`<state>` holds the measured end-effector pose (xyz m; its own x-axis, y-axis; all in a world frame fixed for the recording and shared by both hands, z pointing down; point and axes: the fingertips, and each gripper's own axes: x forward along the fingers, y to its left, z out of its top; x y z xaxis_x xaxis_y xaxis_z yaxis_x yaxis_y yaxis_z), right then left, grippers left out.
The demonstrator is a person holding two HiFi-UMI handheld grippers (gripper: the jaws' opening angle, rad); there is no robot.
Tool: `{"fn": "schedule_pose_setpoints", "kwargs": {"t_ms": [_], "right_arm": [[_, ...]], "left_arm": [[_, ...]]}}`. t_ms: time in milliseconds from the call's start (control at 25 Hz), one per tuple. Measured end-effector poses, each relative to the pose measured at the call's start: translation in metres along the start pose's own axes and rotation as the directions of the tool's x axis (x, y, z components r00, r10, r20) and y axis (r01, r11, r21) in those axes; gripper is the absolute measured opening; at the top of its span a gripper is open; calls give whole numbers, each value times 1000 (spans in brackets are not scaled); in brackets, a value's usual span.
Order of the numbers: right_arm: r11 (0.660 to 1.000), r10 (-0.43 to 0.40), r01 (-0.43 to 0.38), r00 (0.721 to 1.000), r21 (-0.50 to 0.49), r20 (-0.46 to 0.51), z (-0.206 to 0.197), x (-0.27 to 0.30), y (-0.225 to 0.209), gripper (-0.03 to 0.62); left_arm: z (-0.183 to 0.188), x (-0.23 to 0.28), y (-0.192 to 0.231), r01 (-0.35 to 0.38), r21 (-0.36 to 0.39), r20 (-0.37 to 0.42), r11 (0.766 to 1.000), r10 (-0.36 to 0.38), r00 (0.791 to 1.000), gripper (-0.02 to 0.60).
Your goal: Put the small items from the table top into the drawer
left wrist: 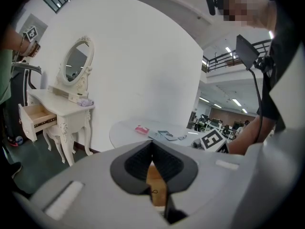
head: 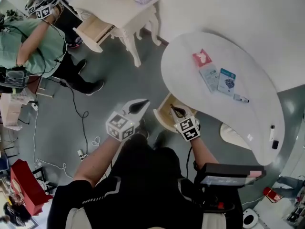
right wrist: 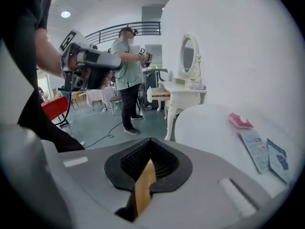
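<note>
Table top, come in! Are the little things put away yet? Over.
Left hand-held gripper shut, empty. Right hand-held gripper shut, empty. Red packet, blue card, pen on table top. Drawer open, nothing seen blocking.

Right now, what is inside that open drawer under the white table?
Only a strip of the drawer's bare wooden floor shows. The white table overhangs its back, and the shut right gripper covers another part, so anything lying there cannot be seen.
</note>
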<state>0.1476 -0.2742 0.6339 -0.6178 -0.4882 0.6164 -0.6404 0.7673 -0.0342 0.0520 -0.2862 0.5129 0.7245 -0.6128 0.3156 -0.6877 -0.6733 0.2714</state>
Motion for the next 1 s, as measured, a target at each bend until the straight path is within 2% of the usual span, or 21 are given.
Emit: {"fn": "schedule_pose_setpoints", "kwargs": {"t_ms": [280,520,680,1000], "right_arm": [[995,-87,76,979,66,184,69,-55,-4,2],[980,-174,134,933,144,314,130,-94,-2,2],[965,-238,178,900,192,365,158,-113,4,2],[932,-349,268,848,244,400,196,-133,23,2]], "left_arm": [[29,-17,-17,15,36,39,999,-16,999,0],[63,-40,-15,22,49,114,999,-27,993,0],[78,-58,-12,34,85,142,996,-46,989,0],[98,-82,2,66,96,156,993,-81,984,0]]}}
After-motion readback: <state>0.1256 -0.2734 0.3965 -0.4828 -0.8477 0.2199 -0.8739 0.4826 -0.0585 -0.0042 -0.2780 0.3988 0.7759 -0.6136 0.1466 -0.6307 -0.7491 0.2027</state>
